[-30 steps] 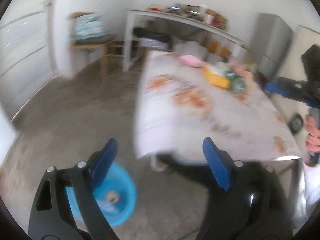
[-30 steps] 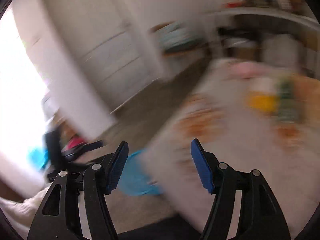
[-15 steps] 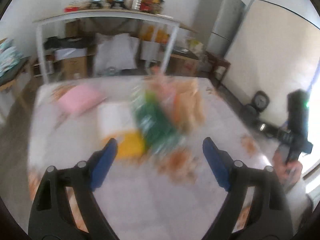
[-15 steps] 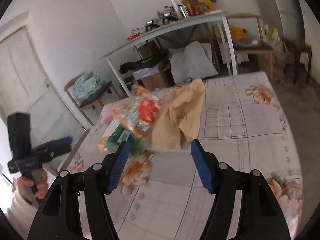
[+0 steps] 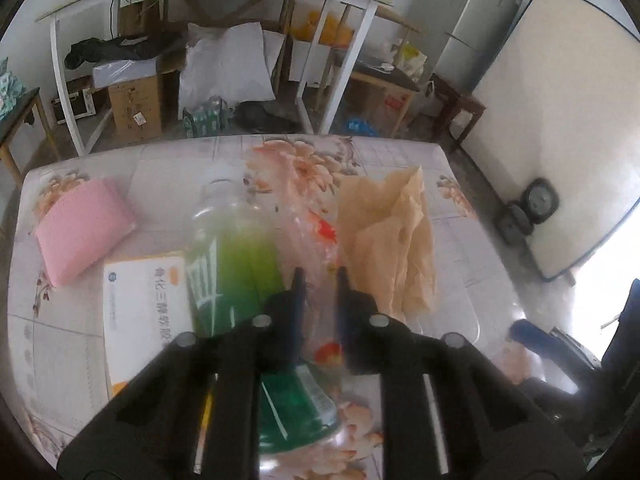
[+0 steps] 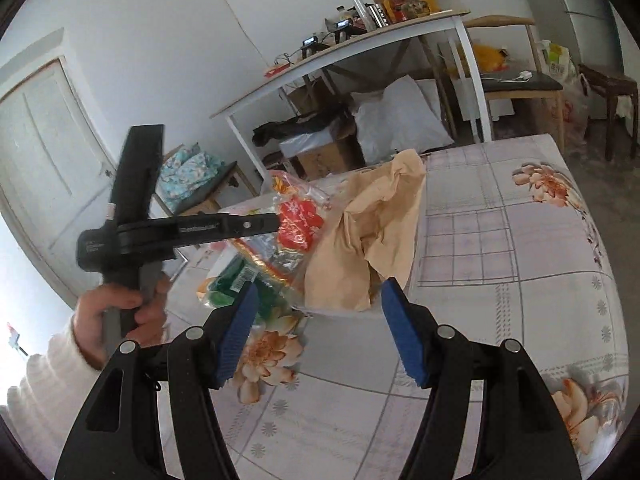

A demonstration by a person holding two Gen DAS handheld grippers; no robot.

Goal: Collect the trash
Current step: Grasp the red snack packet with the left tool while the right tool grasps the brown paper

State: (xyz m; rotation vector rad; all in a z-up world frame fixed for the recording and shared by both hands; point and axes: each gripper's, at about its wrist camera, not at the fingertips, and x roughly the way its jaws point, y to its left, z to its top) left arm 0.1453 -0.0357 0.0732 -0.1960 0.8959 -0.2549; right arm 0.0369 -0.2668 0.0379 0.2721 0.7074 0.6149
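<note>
Left tool (image 5: 318, 280) just clenched on clear wrapper (image 5: 310, 232), green bottle (image 5: 232, 252) beside; right tool (image 6: 316, 312) released near tan paper (image 6: 372, 232).

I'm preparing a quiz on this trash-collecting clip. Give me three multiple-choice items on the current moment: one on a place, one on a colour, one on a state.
1. Where is the pink pad?
A. on the table's left side
B. on the floor
C. in the paper bag

2. What colour is the crumpled paper bag?
A. blue
B. tan
C. black

3. How do the right tongs stand?
A. open
B. shut on the bottle
C. shut on the bag

Key: A, the pink pad lies left on the table; B, the paper bag is tan; A, the right tongs gape, holding nothing.
</note>
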